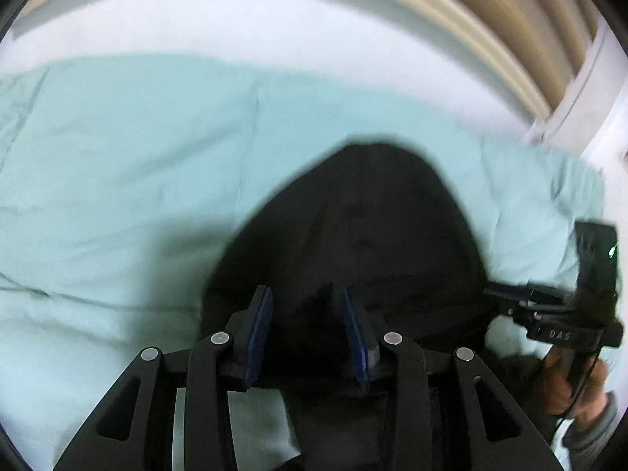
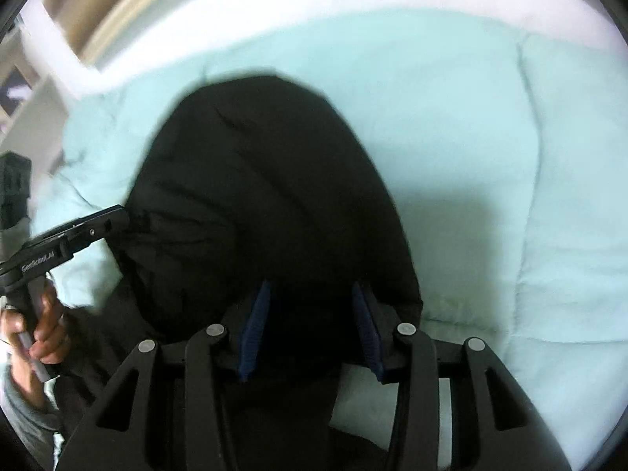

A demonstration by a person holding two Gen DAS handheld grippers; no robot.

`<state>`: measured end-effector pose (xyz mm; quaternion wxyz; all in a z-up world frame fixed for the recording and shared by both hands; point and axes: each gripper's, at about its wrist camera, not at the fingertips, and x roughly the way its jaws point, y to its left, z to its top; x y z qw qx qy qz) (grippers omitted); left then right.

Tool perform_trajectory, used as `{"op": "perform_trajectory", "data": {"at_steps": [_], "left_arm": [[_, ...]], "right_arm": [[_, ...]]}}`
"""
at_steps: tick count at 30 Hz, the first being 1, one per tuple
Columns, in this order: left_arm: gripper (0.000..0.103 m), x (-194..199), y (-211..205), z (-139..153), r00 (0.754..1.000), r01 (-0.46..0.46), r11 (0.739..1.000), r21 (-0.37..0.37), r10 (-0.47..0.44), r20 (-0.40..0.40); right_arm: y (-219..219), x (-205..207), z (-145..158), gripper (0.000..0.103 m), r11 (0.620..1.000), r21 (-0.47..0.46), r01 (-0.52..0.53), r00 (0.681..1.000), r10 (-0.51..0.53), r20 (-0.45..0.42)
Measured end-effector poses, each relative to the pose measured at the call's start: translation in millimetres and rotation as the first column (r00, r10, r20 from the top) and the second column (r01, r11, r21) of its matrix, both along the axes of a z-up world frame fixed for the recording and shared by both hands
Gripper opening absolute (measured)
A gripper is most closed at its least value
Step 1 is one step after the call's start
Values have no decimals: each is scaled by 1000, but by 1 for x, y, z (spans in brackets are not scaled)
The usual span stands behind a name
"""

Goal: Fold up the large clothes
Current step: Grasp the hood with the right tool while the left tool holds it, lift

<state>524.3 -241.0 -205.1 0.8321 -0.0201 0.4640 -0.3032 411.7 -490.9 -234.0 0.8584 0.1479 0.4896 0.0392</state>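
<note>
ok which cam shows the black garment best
The right wrist view: the black garment fills its centre, folds visible against the mint bedding. The left wrist view shows a smaller, darker, blurrier mound.

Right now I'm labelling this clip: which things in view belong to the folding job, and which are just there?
Part of the job:
black garment
left gripper, open over the garment
right gripper, open over the garment

Just there:
pale green quilt under the garment
white sheet beyond it
beige headboard, blurred
</note>
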Motion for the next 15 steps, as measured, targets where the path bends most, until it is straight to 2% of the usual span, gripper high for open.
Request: {"op": "perform_trajectory", "data": {"at_steps": [4,5,7,11,15], "left_arm": [[46,21,18,18,999,-52,997,-54,53,12],[52,27,23,16,998,-59,997,-51,60,6],[57,41,23,7,997,-61,997,-55,59,-41],[58,50,-4,-18,983,-45,994,-100,26,-183],[58,62,-6,-44,971,-33,992,-122,3,-237]], "right_arm": [[-24,0,12,55,999,29,26,999,-27,46],[-30,2,12,61,999,30,36,998,-38,42],[-41,7,11,66,998,56,42,998,-44,39],[-52,26,-5,66,991,133,23,1000,-24,3],[-51,43,-20,67,983,177,-38,998,45,-33]]}}
